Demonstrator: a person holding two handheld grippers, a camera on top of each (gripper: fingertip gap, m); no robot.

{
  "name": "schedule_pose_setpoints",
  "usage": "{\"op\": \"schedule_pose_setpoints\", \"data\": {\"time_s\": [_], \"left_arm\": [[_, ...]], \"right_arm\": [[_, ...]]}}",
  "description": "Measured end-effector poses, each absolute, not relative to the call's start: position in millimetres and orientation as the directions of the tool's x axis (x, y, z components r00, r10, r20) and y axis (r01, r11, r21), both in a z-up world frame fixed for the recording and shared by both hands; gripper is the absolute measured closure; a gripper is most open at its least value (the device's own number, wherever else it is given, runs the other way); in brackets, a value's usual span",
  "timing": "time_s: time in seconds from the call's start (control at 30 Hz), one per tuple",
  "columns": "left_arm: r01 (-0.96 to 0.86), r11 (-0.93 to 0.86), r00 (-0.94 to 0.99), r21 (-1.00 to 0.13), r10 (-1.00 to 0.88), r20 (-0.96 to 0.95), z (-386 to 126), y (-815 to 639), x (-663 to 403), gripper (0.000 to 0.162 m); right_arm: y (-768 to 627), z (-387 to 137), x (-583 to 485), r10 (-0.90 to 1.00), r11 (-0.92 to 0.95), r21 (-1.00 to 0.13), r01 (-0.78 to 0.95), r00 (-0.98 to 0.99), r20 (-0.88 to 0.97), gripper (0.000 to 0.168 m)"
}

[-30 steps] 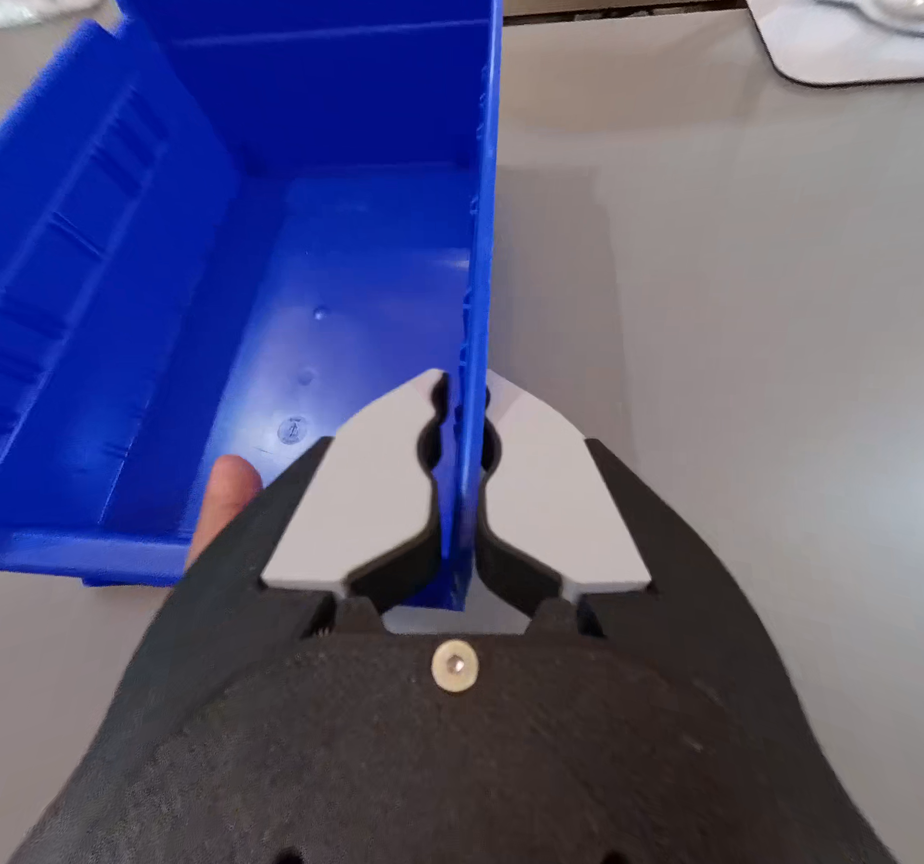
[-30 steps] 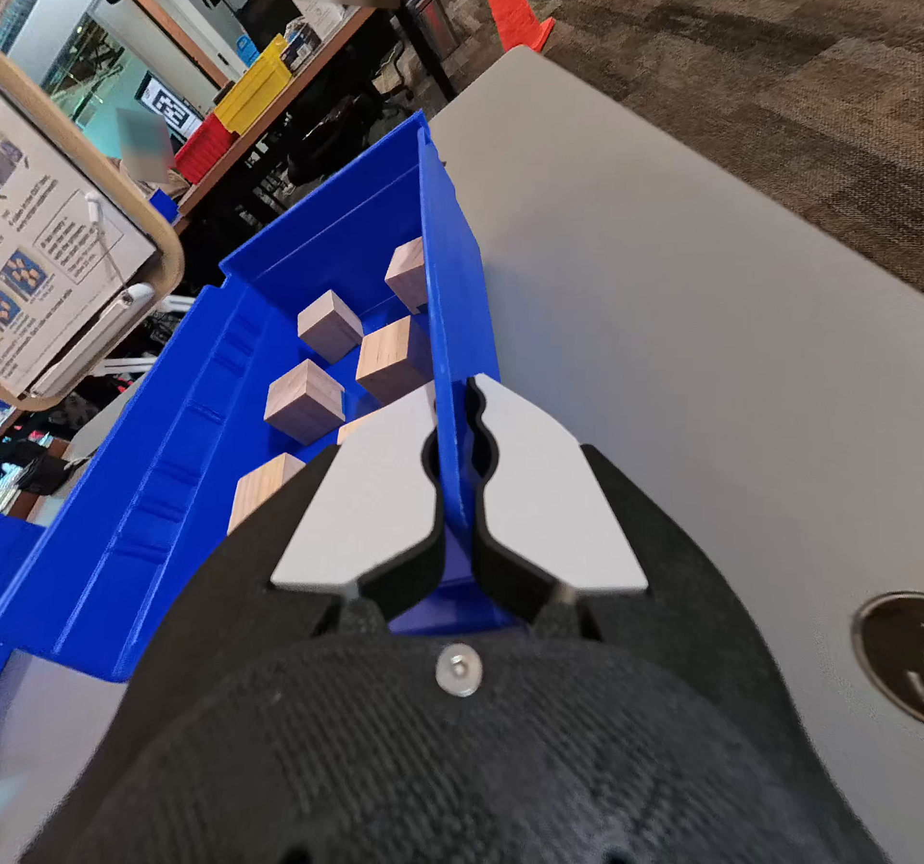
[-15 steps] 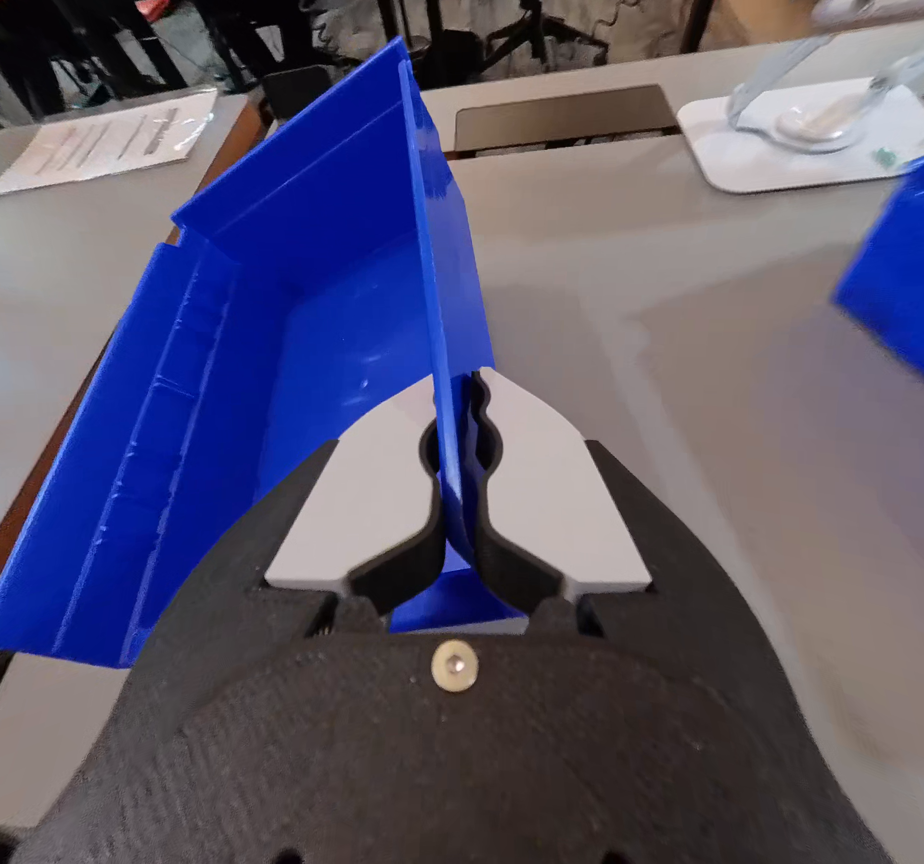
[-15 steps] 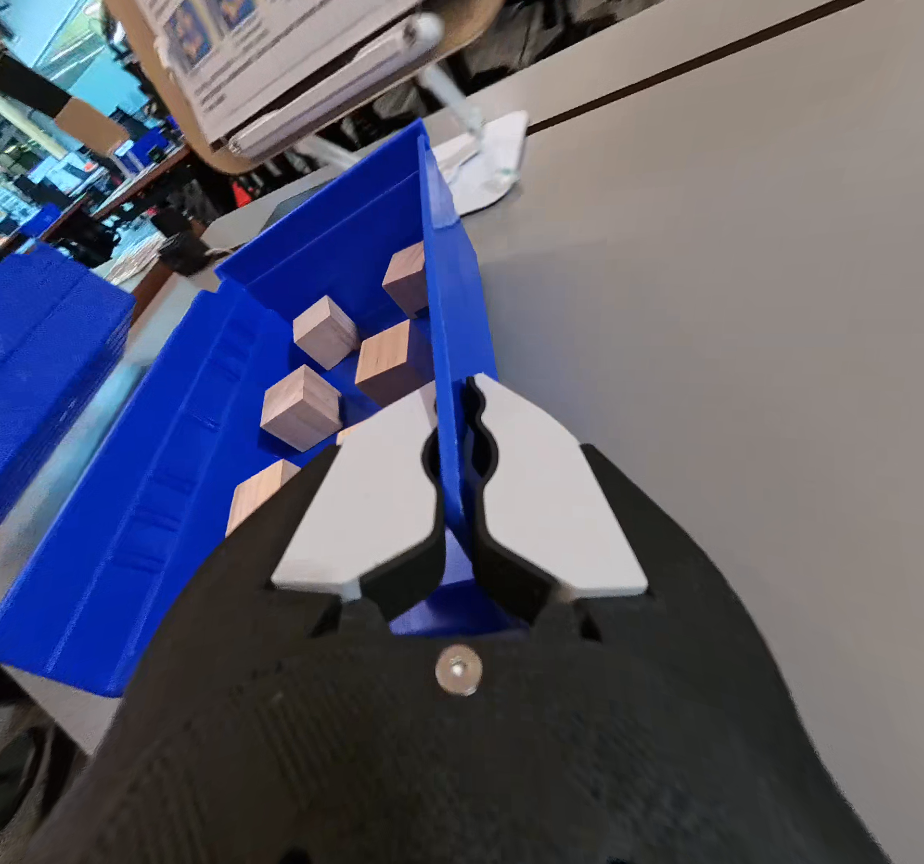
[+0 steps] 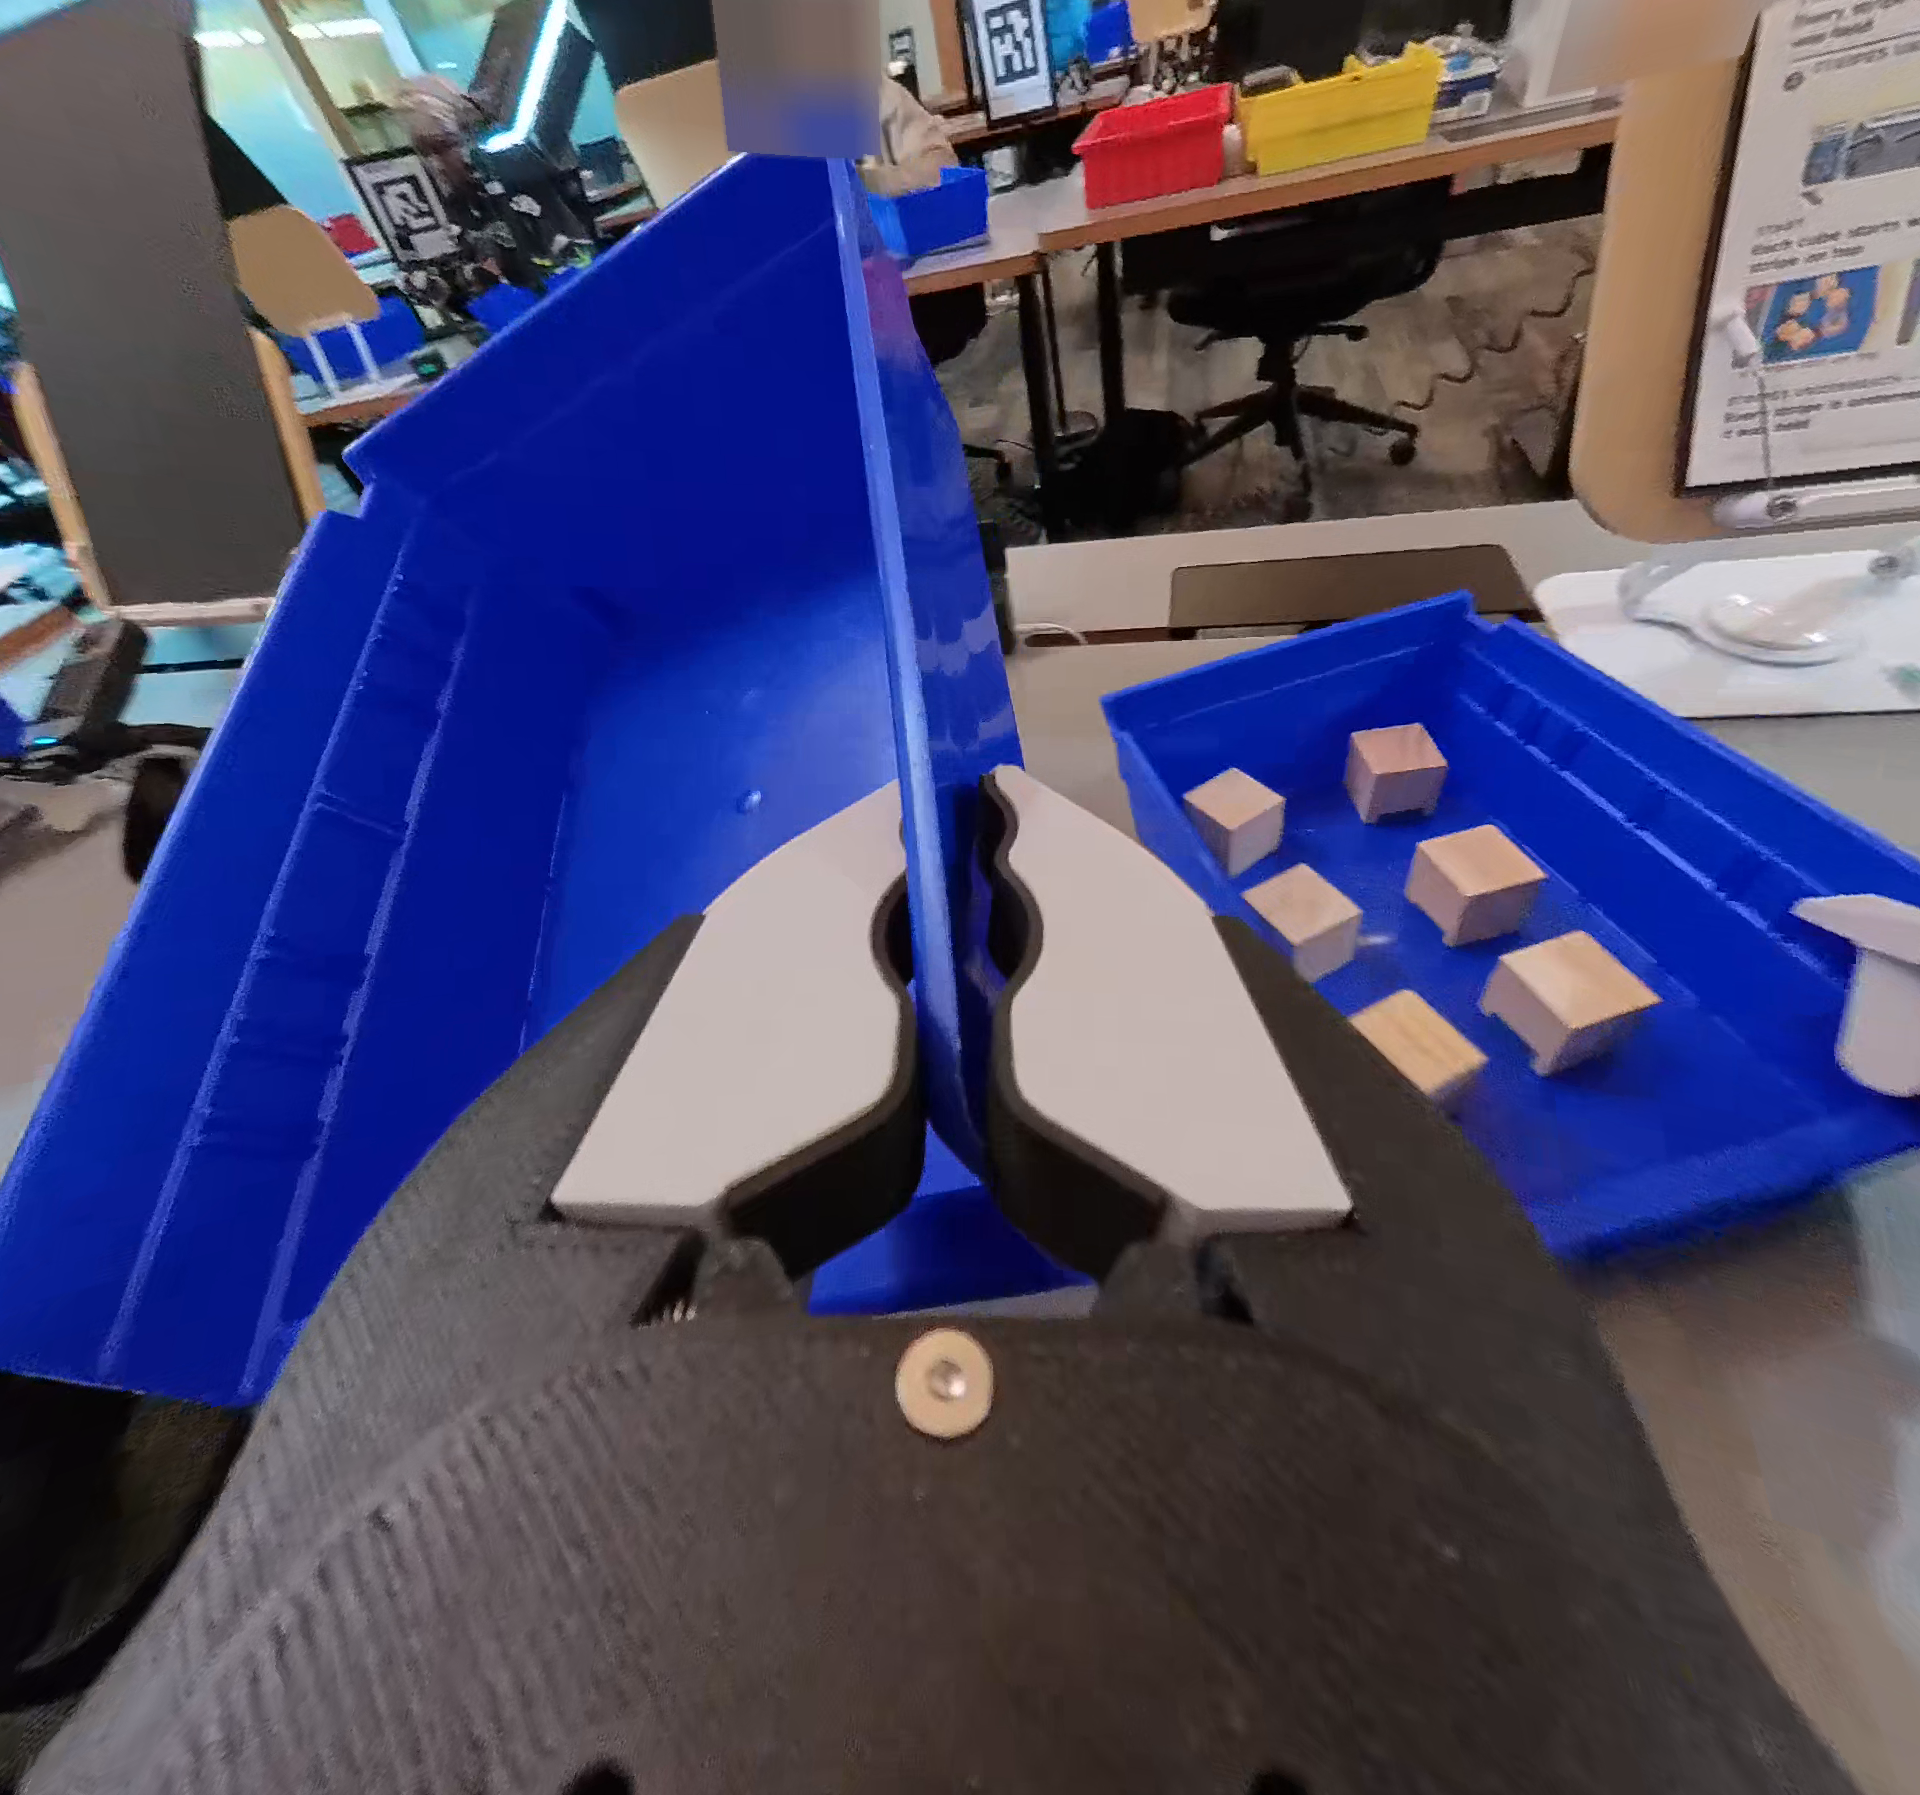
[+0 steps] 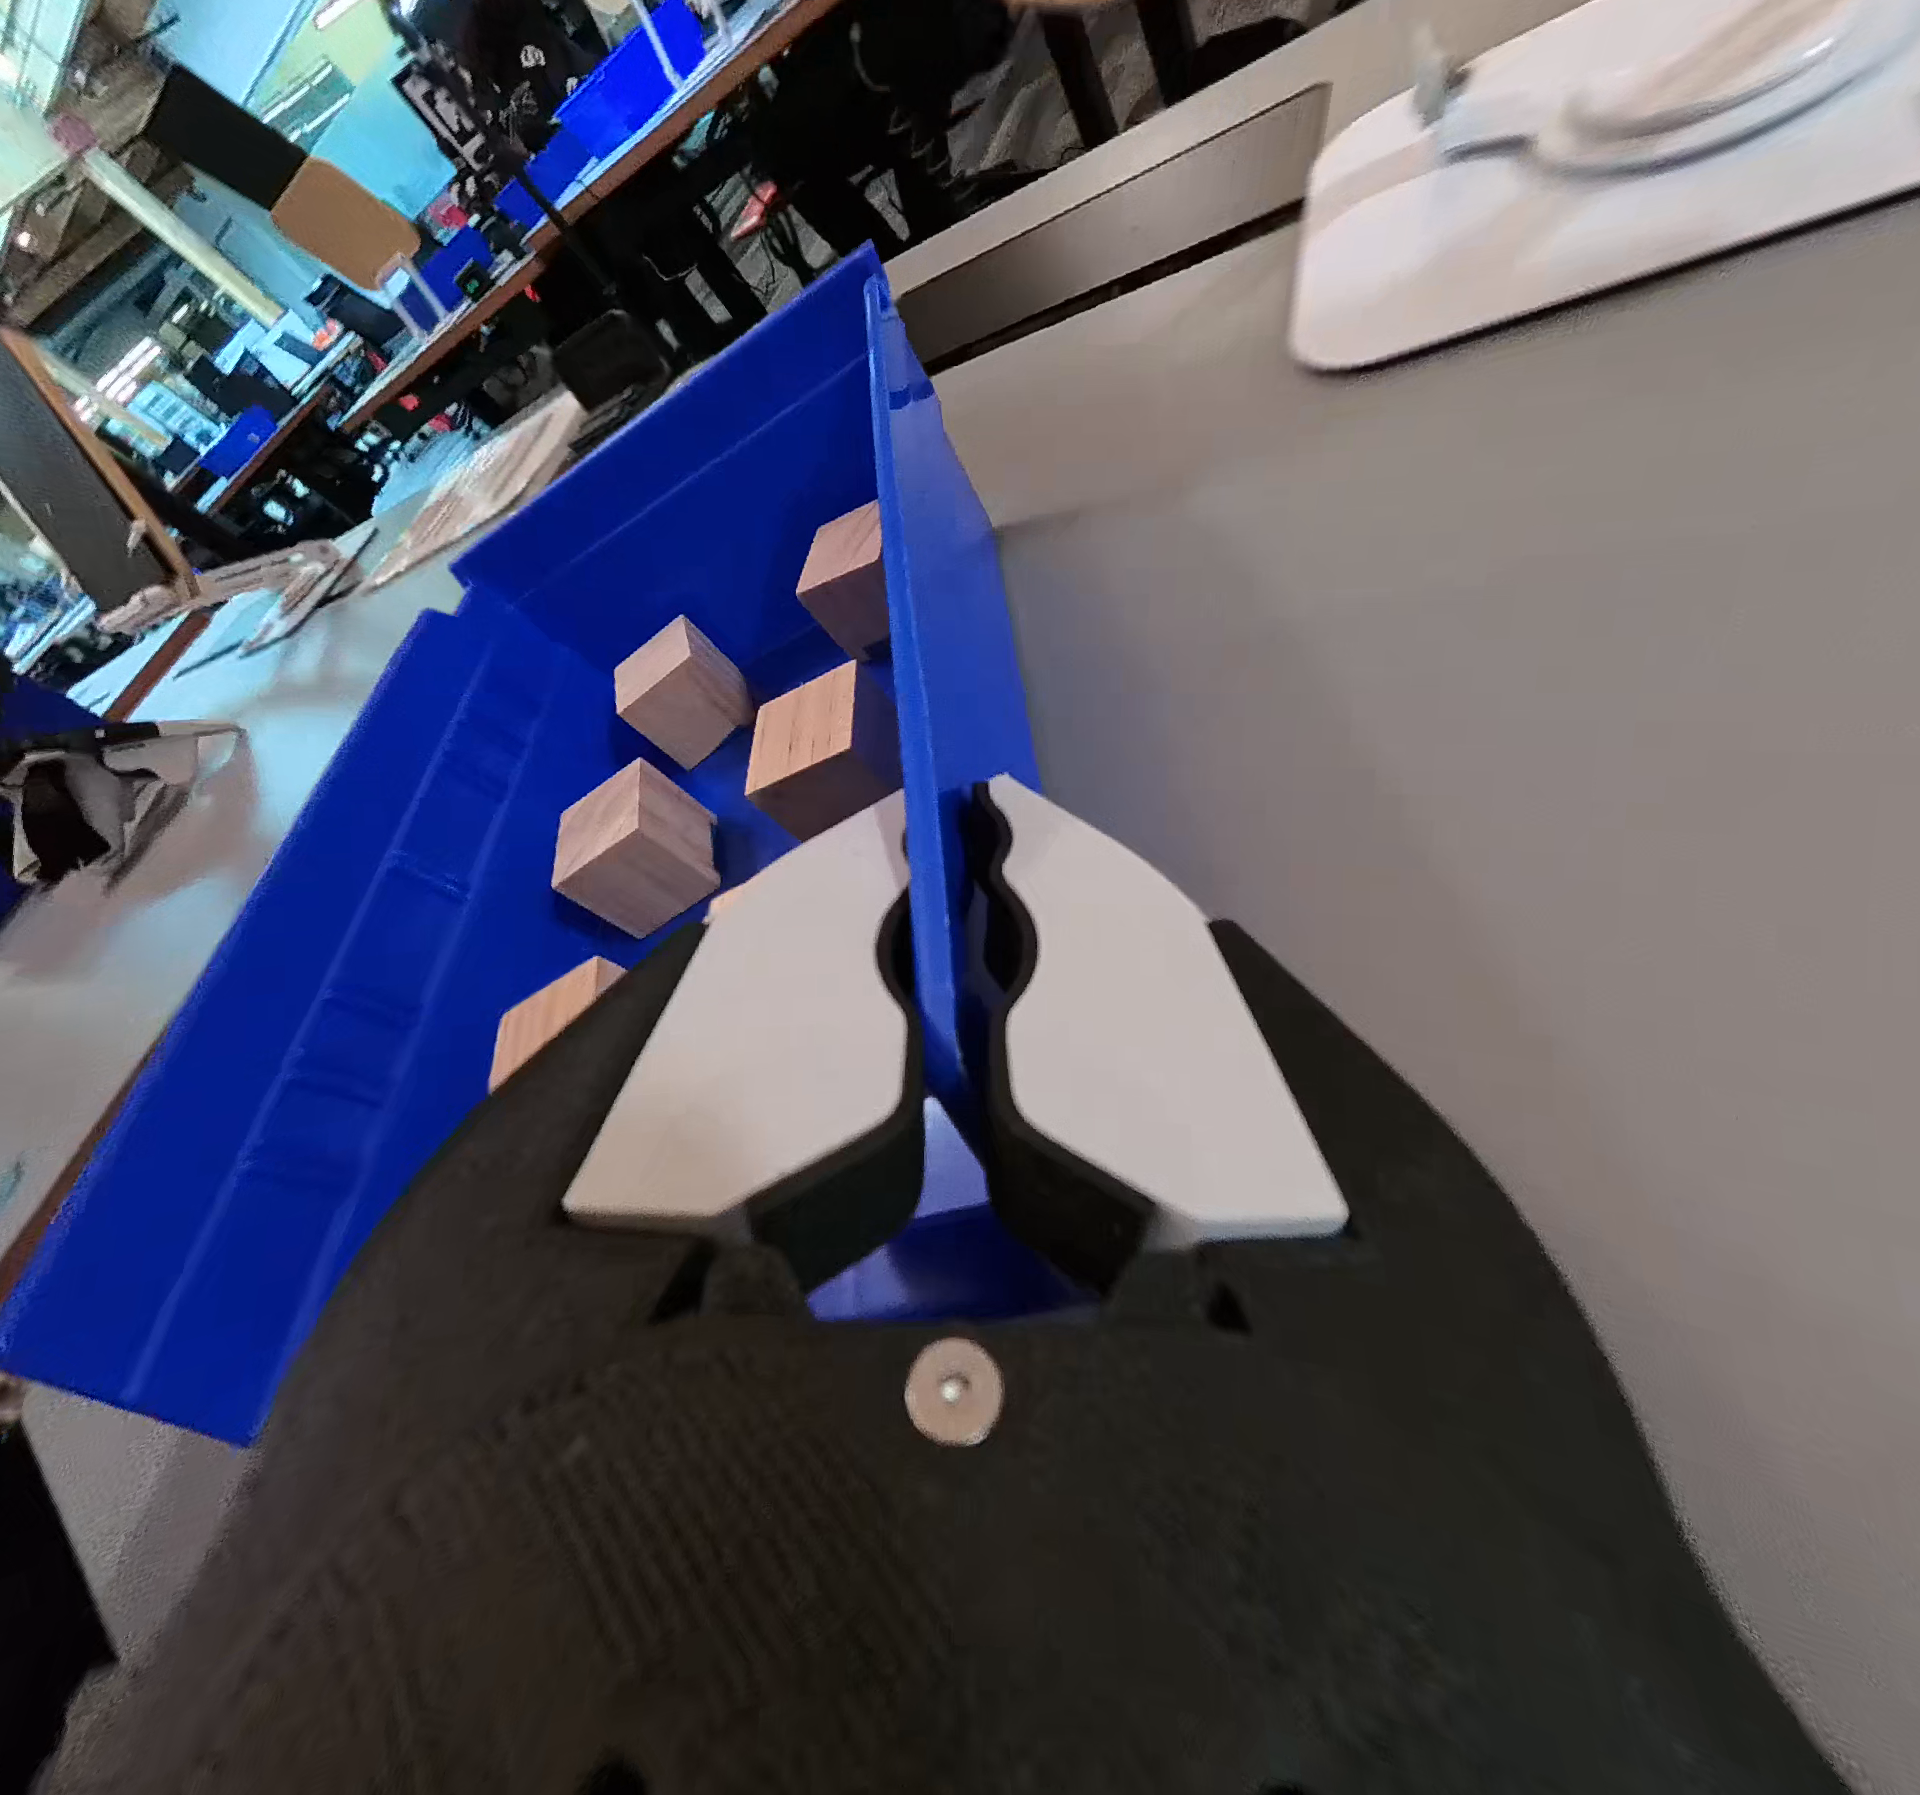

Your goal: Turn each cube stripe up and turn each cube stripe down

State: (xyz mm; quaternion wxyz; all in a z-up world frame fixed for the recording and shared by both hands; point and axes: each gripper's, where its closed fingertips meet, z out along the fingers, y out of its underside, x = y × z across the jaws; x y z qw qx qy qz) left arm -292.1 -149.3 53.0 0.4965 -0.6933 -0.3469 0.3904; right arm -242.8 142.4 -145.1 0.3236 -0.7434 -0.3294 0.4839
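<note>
Cube bin (image 5: 1714,1153) entered view; left hand-held gripper (image 5: 940,914) clamps empty bin (image 5: 644,602).

A red plastic bin (image 5: 1153,143) and a yellow plastic bin (image 5: 1340,106) sit side by side on a long wooden desk (image 5: 1320,187) at the upper right of the left wrist view, with a black swivel office chair (image 5: 1299,311) below them. A flat white stand base (image 6: 1579,218) lies on the grey table (image 6: 1507,706) at the upper right of the right wrist view.
</note>
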Motion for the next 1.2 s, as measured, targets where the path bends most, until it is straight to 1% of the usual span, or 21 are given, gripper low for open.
{"op": "schedule_pose_setpoints", "data": {"time_s": [0.17, 0.3, 0.4, 0.5, 0.57, 0.63, 0.7, 0.73, 0.77, 0.87, 0.93, 1.03, 1.1, 1.13, 1.17, 1.2], "left_arm": [[0.136, -0.292, 0.394, -0.947, 0.893, -0.219, 52.0, -171.2, -295.4, 0.156], [0.13, -0.262, 0.377, -0.956, 0.905, -0.197, 50.1, -184.8, -303.0, 0.156], [0.143, -0.239, 0.373, -0.96, 0.912, -0.172, 48.6, -191.7, -307.5, 0.156], [0.147, -0.236, 0.368, -0.961, 0.914, -0.168, 46.1, -193.7, -310.1, 0.156], [0.146, -0.244, 0.369, -0.959, 0.913, -0.176, 44.8, -190.4, -310.8, 0.156], [0.141, -0.254, 0.383, -0.957, 0.905, -0.184, 44.5, -184.6, -309.3, 0.156], [0.133, -0.254, 0.408, -0.958, 0.895, -0.181, 46.9, -175.7, -305.1, 0.156], [0.127, -0.251, 0.424, -0.96, 0.888, -0.176, 48.8, -169.5, -301.9, 0.156], [0.12, -0.25, 0.443, -0.961, 0.879, -0.174, 51.1, -161.9, -298.1, 0.156], [0.089, -0.246, 0.524, -0.965, 0.836, -0.165, 57.3, -129.3, -282.1, 0.157], [0.071, -0.21, 0.593, -0.975, 0.795, -0.128, 60.9, -100.3, -268.2, 0.157], [0.068, -0.177, 0.711, -0.982, 0.699, -0.077, 57.2, -48.1, -240.8, 0.157], [0.071, -0.182, 0.781, -0.981, 0.622, -0.059, 49.7, -8.2, -214.7, 0.157], [0.068, -0.194, 0.812, -0.979, 0.581, -0.059, 44.5, 12.3, -199.3, 0.157], [0.062, -0.212, 0.842, -0.975, 0.536, -0.063, 37.9, 33.2, -182.7, 0.157], [0.051, -0.23, 0.869, -0.972, 0.49, -0.07, 30.2, 53.4, -164.9, 0.157]], "right_arm": [[70.6, -143.0, -292.8, 0.76, -0.595, -0.795, 0.119, 0.406, -0.508, 0.161], [31.2, -145.2, -316.4, 0.73, -0.6, -0.796, 0.082, 0.463, -0.503, 0.16], [6.5, -148.0, -330.9, 0.701, -0.643, -0.763, 0.072, 0.456, -0.548, 0.155], [-12.8, -146.2, -342.2, 0.715, -0.636, -0.766, 0.094, 0.445, -0.54, 0.151], [-28.8, -138.1, -348.7, 0.754, -0.62, -0.776, 0.114, 0.361, -0.549, 0.143], [-37.4, -117.4, -348.7, 0.802, -0.579, -0.81, 0.09, 0.241, -0.546, 0.127], [-34.5, -93.5, -338.4, 0.815, -0.571, -0.819, 0.053, 0.157, -0.558, 0.117], [-30.8, -80.7, -329.6, 0.823, -0.564, -0.825, 0.041, 0.11, -0.557, 0.109], [-23.6, -68.8, -318.1, 0.831, -0.554, -0.832, 0.03, 0.074, -0.551, 0.105], [16.5, -43.3, -269.5, 0.863, -0.504, -0.863, 0.01, 0.017, -0.504, 0.098], [59.1, -42.5, -228.5, 0.888, -0.46, -0.887, 0.033, 0.038, -0.459, 0.098], [127.2, -58.6, -154.7, 0.907, -0.419, -0.903, 0.096, 0.087, -0.412, 0.096], [170.5, -68.6, -98.6, 0.917, -0.39, -0.914, 0.107, 0.13, -0.376, 0.097], [190.5, -72.4, -69.6, 0.921, -0.375, -0.921, 0.104, 0.154, -0.358, 0.102], [207.8, -77.8, -40.6, 0.923, -0.366, -0.923, 0.117, 0.173, -0.344, 0.111], [223.0, -84.5, -12.5, 0.921, -0.368, -0.921, 0.129, 0.19, -0.341, 0.116]]}}
